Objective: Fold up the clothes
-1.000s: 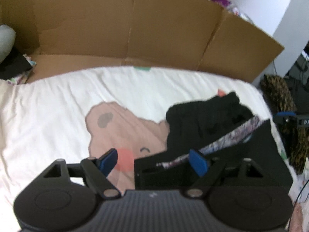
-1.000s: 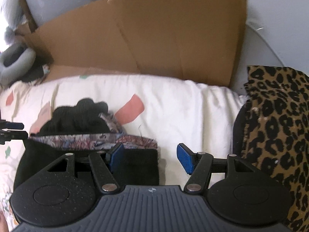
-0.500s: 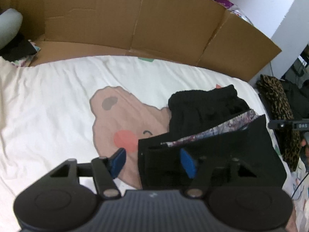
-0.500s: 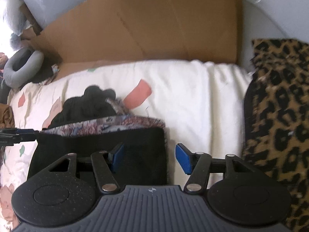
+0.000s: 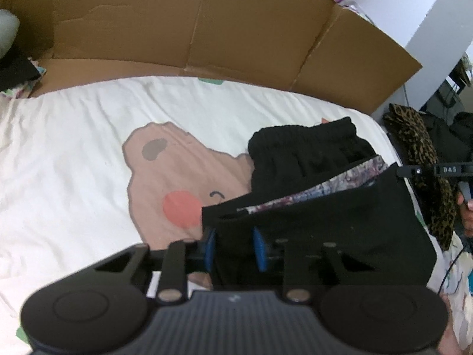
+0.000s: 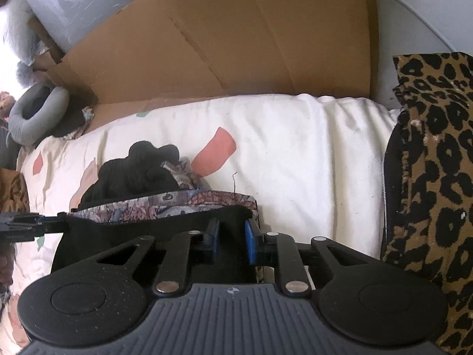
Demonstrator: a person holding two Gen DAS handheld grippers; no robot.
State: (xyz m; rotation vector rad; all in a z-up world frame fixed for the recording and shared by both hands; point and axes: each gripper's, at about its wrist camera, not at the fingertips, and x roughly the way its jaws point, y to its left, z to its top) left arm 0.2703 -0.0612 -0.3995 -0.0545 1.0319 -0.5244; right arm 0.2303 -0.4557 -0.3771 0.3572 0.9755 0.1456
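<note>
I work two grippers, left gripper [image 5: 233, 248] and right gripper [image 6: 230, 244], jaws closing on one black garment's [image 5: 340, 230] near corners, lying on a white bear-print bedsheet [image 5: 74, 162]; one cardboard sheet [image 5: 207, 29] stands beyond, one leopard-print cloth [image 6: 428, 177] right.

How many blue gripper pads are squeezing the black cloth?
4: two pads on the left gripper closing at the black cloth's left corner, two on the right gripper at its right corner.
</note>
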